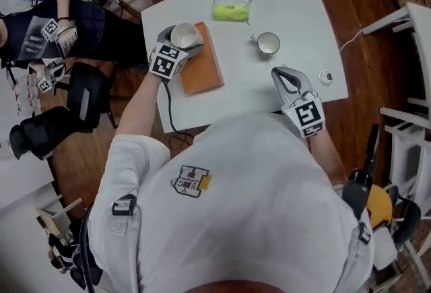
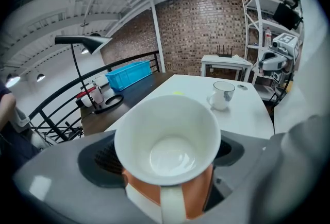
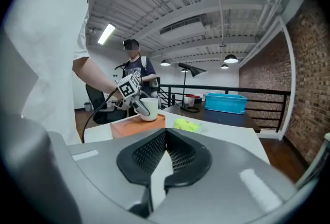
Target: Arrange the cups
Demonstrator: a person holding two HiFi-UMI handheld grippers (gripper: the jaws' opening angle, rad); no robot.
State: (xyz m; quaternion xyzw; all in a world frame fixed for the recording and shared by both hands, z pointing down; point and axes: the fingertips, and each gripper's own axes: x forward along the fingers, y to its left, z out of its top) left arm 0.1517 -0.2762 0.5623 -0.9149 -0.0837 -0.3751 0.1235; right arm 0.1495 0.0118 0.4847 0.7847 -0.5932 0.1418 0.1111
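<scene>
The left gripper (image 1: 176,42) had its jaws clamped round a white cup (image 1: 184,35), mouth up, handle turned back toward the person (the left gripper view showed its empty bowl filling the gap between the jaws). Cup and gripper were over the far end of the orange board (image 1: 204,69), near the left edge of the white table (image 1: 296,2). Whether the base touched the board, I couldn't tell. A second cup (image 1: 268,43) stood alone on the bare tabletop, well to the right of the board. The right gripper (image 1: 286,76) hovered by the table's near edge, jaws pressed together on nothing, apart from that second cup. A yellow-green packet (image 1: 231,10) lay at the far side.
</scene>
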